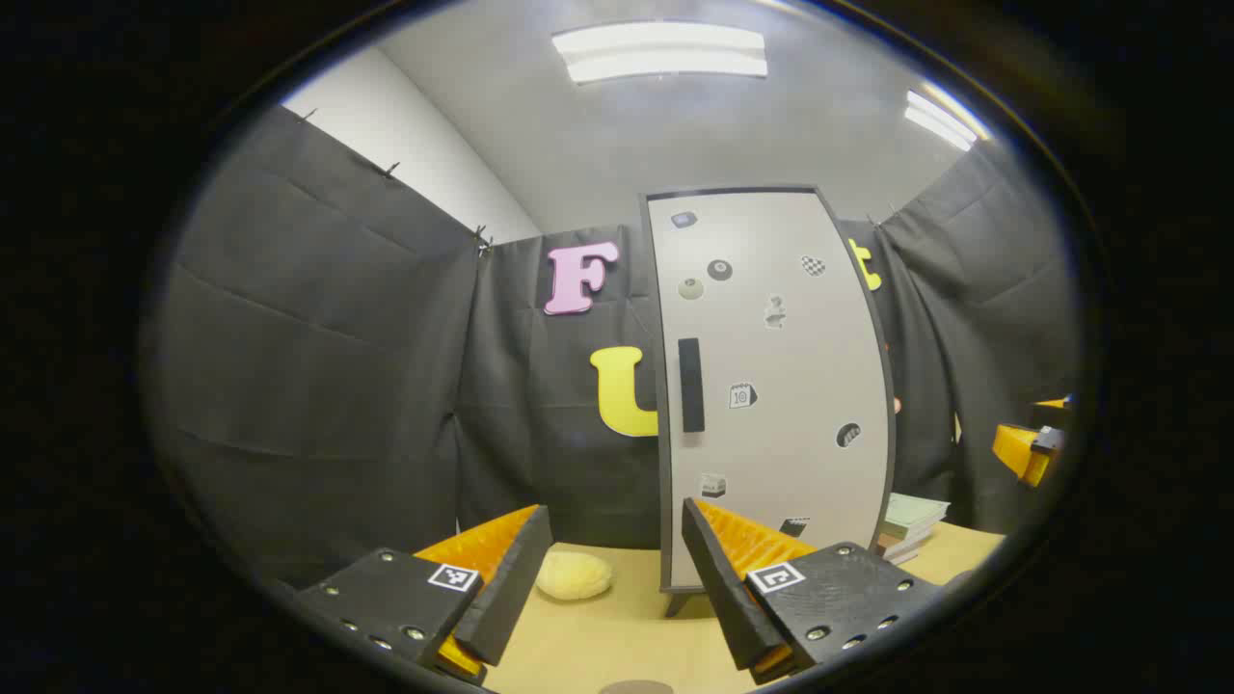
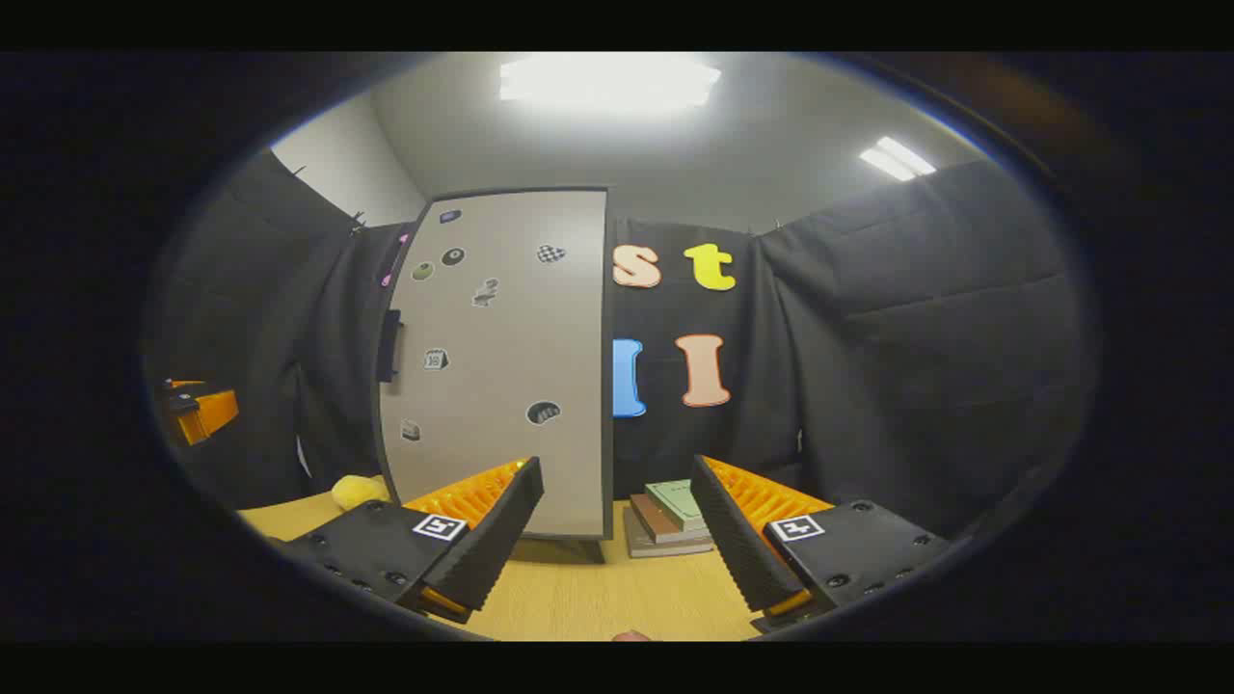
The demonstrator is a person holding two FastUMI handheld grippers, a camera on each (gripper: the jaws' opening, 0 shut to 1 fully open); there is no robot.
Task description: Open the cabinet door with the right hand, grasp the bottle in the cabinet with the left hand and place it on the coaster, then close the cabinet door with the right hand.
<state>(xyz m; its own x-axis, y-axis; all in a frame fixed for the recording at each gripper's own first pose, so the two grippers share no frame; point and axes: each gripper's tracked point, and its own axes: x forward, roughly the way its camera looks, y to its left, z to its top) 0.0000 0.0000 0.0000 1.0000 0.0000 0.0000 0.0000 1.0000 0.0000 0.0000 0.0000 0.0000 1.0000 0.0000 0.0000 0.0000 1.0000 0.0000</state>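
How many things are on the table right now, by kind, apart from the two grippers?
Cabinet, door shut: 1
Yellow soft lump left of the cabinet: 1
Books in the stack right of the cabinet: about 3, edges hard to separate
Dark round thing at the table's near edge, perhaps the coaster: 1
Total: about 6

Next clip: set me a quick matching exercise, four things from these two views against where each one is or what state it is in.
Things:
1. cabinet door
2. stack of books
3. yellow lump
4. handle

Places or states:
A. on the table, right of the cabinet
B. shut
C. on the table, left of the cabinet
D. dark vertical bar near the door's left edge

Pairs: 1-B, 2-A, 3-C, 4-D
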